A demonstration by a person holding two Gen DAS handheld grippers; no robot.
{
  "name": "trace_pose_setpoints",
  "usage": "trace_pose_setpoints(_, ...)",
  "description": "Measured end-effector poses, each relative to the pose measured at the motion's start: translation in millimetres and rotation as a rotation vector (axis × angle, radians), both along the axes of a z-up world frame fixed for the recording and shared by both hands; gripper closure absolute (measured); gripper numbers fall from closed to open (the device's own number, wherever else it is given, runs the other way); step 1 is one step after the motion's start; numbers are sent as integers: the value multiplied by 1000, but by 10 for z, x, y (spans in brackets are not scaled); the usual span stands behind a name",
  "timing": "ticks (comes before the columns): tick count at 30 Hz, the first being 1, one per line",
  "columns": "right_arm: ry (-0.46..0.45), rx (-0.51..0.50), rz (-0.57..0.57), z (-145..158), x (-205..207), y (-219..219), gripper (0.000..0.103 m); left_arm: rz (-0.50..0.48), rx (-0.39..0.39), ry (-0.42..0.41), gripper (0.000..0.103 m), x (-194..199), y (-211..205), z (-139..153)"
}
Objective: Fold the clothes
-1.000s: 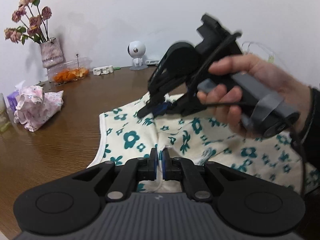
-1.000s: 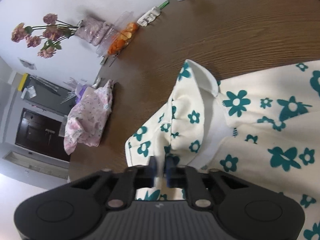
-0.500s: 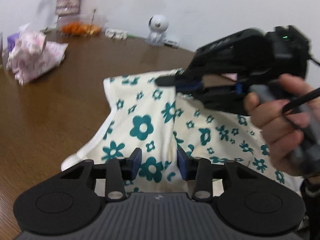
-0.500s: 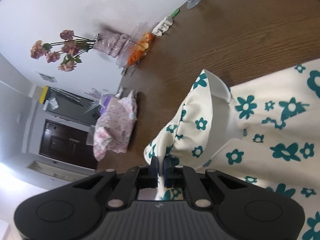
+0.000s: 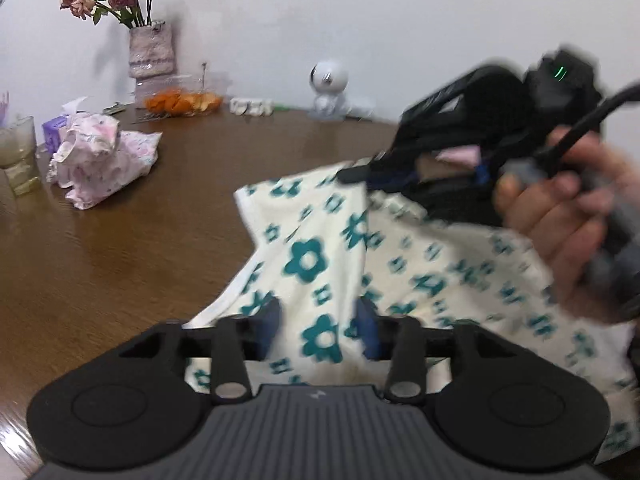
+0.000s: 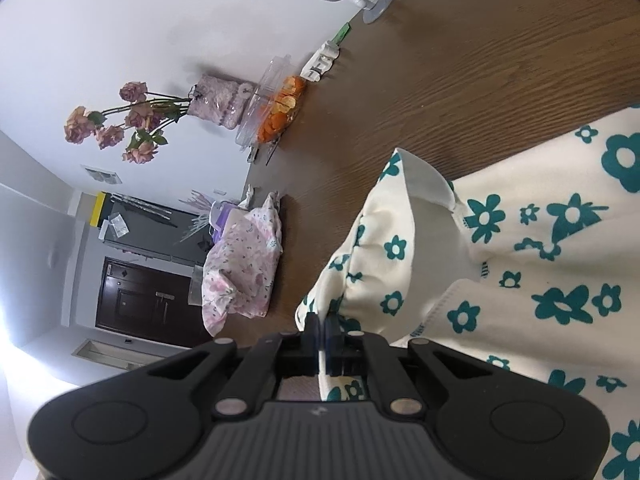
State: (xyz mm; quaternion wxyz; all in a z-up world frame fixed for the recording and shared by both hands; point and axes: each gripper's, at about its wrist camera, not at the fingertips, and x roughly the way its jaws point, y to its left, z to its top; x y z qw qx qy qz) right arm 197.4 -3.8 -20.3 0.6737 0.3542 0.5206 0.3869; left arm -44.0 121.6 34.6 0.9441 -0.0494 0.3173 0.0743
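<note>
Cloth in the foreground: a cream garment printed with teal flowers (image 5: 308,256), lying on a brown wooden worktop (image 5: 120,240) and partly lifted off it. The left gripper (image 5: 318,326) stands at the near edge of the garment; its jaws are closing, with a band of the fabric between the two blue pads (image 5: 270,322), which are still apart and do not press on it. The right gripper (image 6: 322,338), seen from the left wrist view as a black tool in a person's hand (image 5: 560,224), has its jaws together, clamped on a gathered fold of the same garment, which is drawn up from the worktop at that point. In the right wrist view a plain cream band (image 6: 432,216) of the garment is turned outward beside the gathered fold, and the rest spreads flat to the right.

Background, far side of the worktop: a bundled pink floral cloth (image 5: 100,160); a purple tissue box (image 5: 56,130) just behind it; a vase of dried roses (image 5: 150,52) against the white wall; a clear container of orange pieces (image 5: 182,100) beside the vase; a small white round-headed camera on a stand (image 5: 330,88). The left wrist view is motion-blurred, so finer detail of the garment's edge cannot be told.
</note>
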Motion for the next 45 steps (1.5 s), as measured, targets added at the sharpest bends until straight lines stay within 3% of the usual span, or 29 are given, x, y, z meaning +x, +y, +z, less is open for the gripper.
trace_pose_setpoints(5,0,2,4,2,-5,-2,101,-19,99,13,92,27,-70,-50)
trace_pose_setpoints(6,-3,1,3,1,-10,-4,101,-24,131,9,98,24,-106,-43)
trace_pose_setpoints(15,-37,-37,-5,6,-51,-87,101,-29,414,-131,101,-95,-448,92)
trace_pose_setpoints(19,-99,-133,-7,25,-99,-138,101,-132,575,-116,101,-135,-773,-34)
trace_pose_setpoints(23,-194,-251,-1,76,-147,-174,101,-257,667,-52,100,-143,-1049,-204)
trace_pose_setpoints(26,-270,-343,23,96,-217,-138,101,-289,606,9,98,-84,-1056,-223)
trace_pose_setpoints(29,-336,-407,47,111,-278,-67,98,-301,405,27,92,-95,-845,-29)
trace_pose_setpoints(31,-385,-428,51,194,-340,-69,93,-306,271,33,67,-148,-664,111)
trace_pose_setpoints(34,-462,-438,46,394,-456,-126,91,-253,162,22,61,-263,-341,223)
trace_pose_setpoints(36,-511,-439,48,523,-534,-156,91,-229,113,21,61,-254,-203,223)
trace_pose_setpoints(39,-522,-384,177,524,-659,20,94,-234,88,67,66,-214,-211,132)
trace_pose_setpoints(43,-517,-529,265,272,-761,256,94,-260,81,115,67,-304,-264,11)
trace_pose_setpoints(45,-509,-528,273,239,-779,218,95,-263,51,111,66,-366,-238,3)
